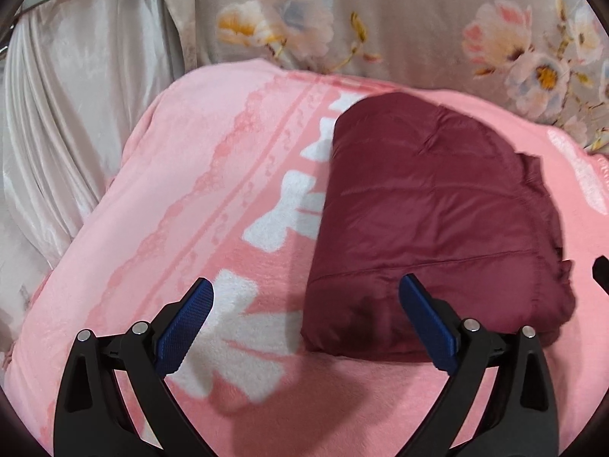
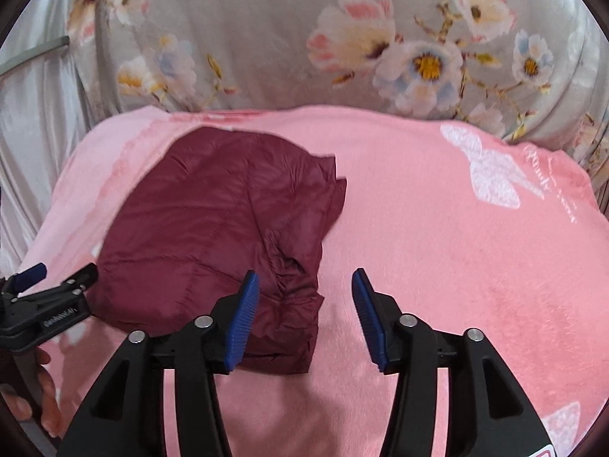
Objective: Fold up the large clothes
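Pink fleece blanket [image 1: 213,160] bears the folded maroon puffer jacket [image 1: 430,221]; left gripper [image 1: 306,304] and right gripper [image 2: 306,304] gape empty, and its slick puffy layers could spring apart.

bright, even light; soft shadows; slight blur; fisheye-warped, dark corners

Black gripper [image 1: 306,285] frames, silver screws, blue ribbed fingers [image 1: 182,327].

The dark red puffy jacket [image 1: 430,221] is folded into a thick, neat bundle, lying flat on the bed.
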`<action>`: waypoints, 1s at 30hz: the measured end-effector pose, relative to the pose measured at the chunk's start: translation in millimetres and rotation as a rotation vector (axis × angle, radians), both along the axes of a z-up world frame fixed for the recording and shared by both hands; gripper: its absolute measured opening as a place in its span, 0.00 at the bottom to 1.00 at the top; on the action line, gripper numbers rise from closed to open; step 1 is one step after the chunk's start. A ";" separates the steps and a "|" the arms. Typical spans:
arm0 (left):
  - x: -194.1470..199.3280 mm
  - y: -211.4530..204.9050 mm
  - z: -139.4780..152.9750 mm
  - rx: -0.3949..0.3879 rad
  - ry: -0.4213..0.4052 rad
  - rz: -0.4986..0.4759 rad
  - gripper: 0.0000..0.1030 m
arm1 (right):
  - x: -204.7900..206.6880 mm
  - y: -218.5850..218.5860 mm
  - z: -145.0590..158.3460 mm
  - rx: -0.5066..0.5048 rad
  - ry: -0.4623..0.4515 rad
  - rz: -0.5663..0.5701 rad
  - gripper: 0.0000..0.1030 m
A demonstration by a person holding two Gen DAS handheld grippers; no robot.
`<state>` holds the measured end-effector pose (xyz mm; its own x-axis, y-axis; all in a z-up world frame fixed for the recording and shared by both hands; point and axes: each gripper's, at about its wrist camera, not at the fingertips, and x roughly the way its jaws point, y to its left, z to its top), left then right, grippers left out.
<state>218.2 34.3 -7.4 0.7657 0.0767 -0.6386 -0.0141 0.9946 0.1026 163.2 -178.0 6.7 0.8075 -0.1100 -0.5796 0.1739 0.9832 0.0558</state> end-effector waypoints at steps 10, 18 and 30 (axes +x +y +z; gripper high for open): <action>22.8 -19.2 26.1 0.079 -0.028 0.030 0.95 | 70.7 -22.2 5.1 0.048 0.071 -0.060 0.54; -7.3 -20.4 12.2 0.051 -0.048 -0.006 0.95 | 1.3 7.7 -4.2 0.001 -0.020 -0.014 0.62; -74.0 -31.1 -21.0 -0.007 -0.101 -0.068 0.95 | -82.2 14.2 -29.7 -0.026 -0.093 -0.063 0.80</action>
<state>144.2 3.2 -28.3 0.8292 0.0183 -0.5587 0.0437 0.9943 0.0974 81.0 -163.8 -23.0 0.8489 -0.1762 -0.4983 0.2304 0.9719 0.0488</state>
